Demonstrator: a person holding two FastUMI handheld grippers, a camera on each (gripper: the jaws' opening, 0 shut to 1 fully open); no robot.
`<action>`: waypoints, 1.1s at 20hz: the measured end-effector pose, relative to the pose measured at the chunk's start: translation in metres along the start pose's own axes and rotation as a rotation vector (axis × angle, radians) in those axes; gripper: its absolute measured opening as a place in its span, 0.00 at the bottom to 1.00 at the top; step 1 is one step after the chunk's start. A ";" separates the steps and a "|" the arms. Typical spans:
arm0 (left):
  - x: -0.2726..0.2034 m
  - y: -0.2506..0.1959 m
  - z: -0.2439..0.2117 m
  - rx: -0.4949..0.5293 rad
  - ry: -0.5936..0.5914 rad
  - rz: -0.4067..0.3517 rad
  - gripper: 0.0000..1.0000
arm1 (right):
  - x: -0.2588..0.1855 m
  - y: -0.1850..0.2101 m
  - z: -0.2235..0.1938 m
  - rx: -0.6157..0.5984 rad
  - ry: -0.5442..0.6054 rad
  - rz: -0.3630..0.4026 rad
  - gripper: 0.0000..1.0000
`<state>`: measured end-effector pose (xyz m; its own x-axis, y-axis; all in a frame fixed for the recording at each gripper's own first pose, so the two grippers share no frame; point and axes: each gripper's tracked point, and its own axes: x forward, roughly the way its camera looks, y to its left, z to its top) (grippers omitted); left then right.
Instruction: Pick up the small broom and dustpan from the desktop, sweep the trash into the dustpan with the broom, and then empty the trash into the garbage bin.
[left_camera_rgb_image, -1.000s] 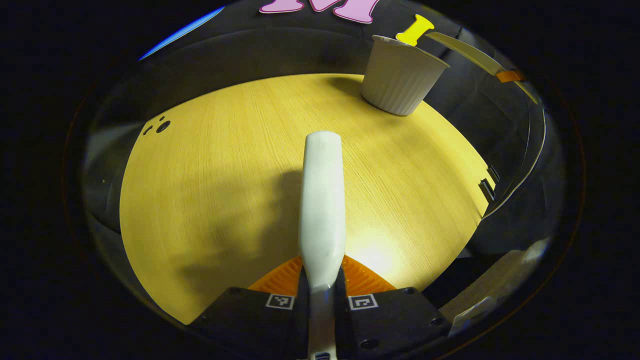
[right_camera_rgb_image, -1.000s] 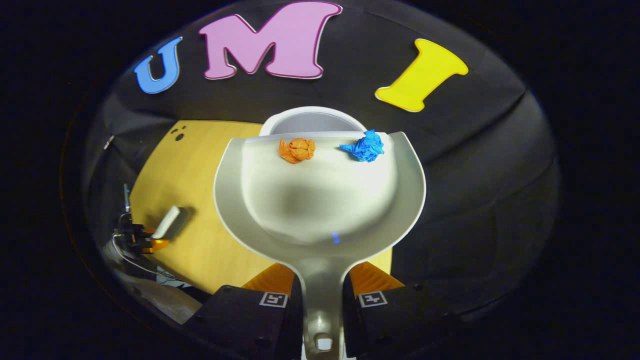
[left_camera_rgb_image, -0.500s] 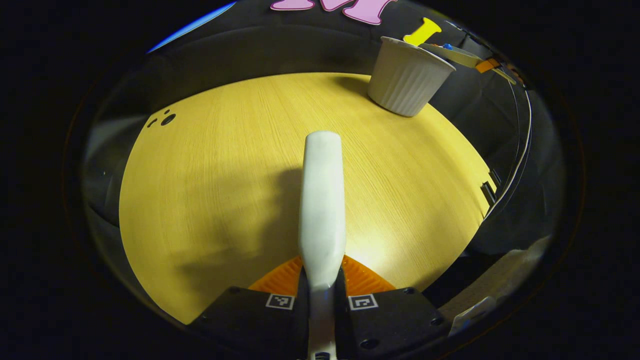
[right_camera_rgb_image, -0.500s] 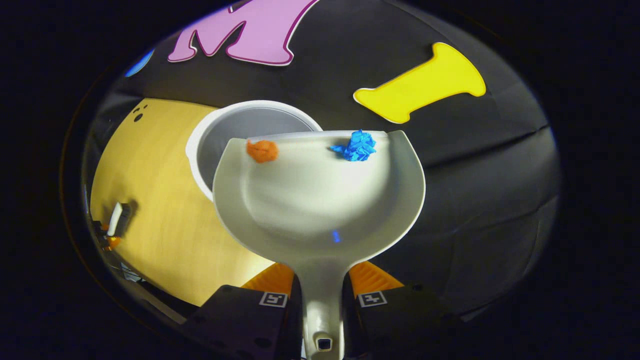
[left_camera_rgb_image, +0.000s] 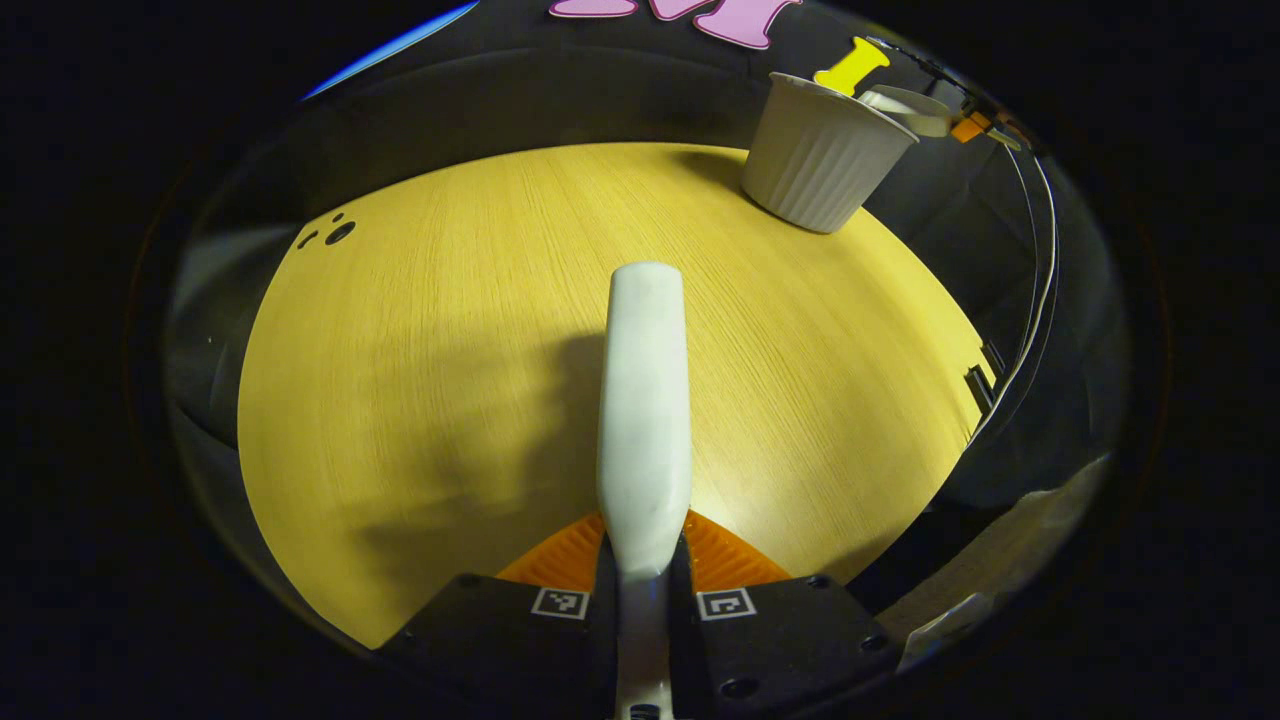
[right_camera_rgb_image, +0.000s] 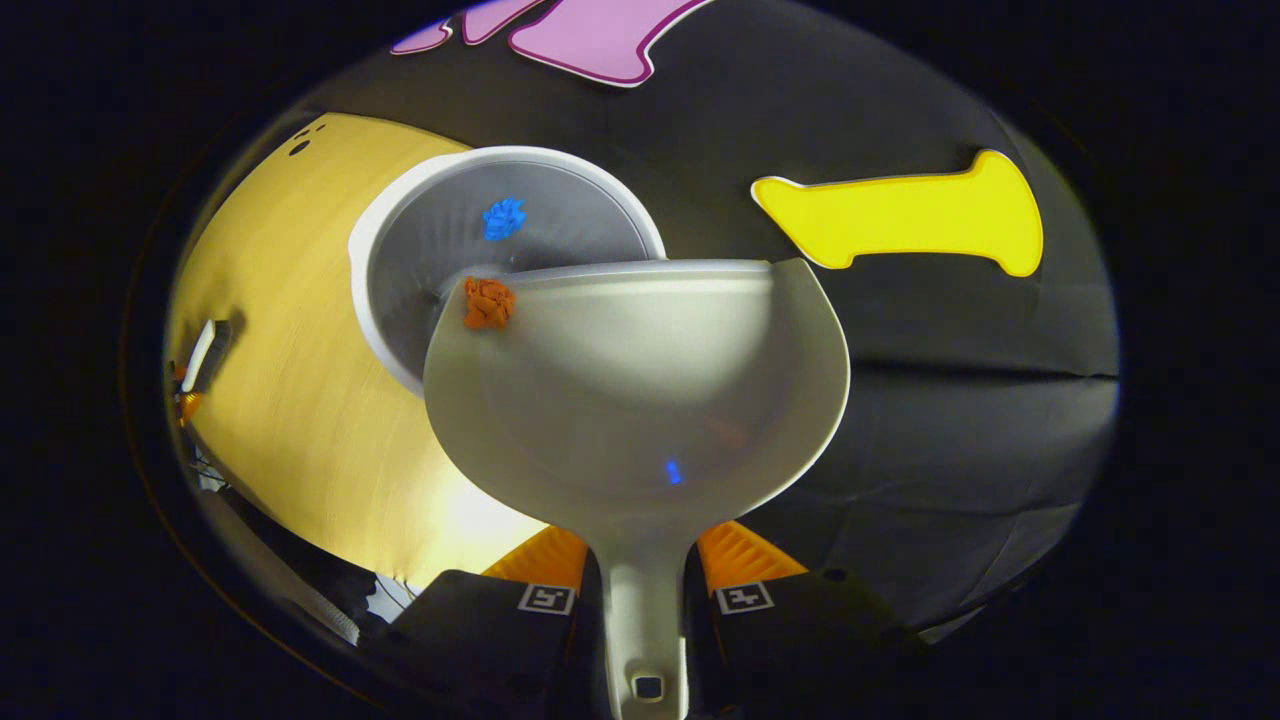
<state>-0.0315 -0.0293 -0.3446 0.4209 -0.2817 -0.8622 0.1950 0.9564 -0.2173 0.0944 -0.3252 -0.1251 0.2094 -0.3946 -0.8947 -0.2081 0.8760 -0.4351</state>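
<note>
1. The right gripper is clamped on the handle of the dustpan, both fingers pressing on it. The pan is tipped forward with its lip over the open bin, so the trash can slide out under its own weight.
2. A blue wad is already inside the bin. An orange wad sits at the lip's left corner, on the edge and apparently about to drop; a little more tilt or a shake would likely free it.
3. The bin stands at the bench's far right corner, by the booth wall, and the pan reaches over its rim from above.
4. The left gripper pinches the broom by its narrow end and holds it above the middle of the bench, well apart from the bin, likely parked clear while the pan empties.
5. No trash shows on the bench.
</note>
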 end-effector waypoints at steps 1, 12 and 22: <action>0.001 0.000 0.000 0.000 -0.001 0.002 0.25 | 0.002 0.000 0.000 -0.010 0.015 0.006 0.36; -0.003 0.002 -0.004 -0.045 0.008 0.038 0.25 | 0.009 -0.012 0.034 -0.264 0.098 -0.026 0.36; -0.004 0.005 0.001 -0.048 0.001 0.063 0.25 | 0.000 -0.009 0.037 -0.118 -0.019 0.022 0.36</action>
<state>-0.0312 -0.0237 -0.3419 0.4303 -0.2208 -0.8753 0.1256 0.9748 -0.1842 0.1319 -0.3231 -0.1171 0.2213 -0.3690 -0.9027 -0.3234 0.8455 -0.4249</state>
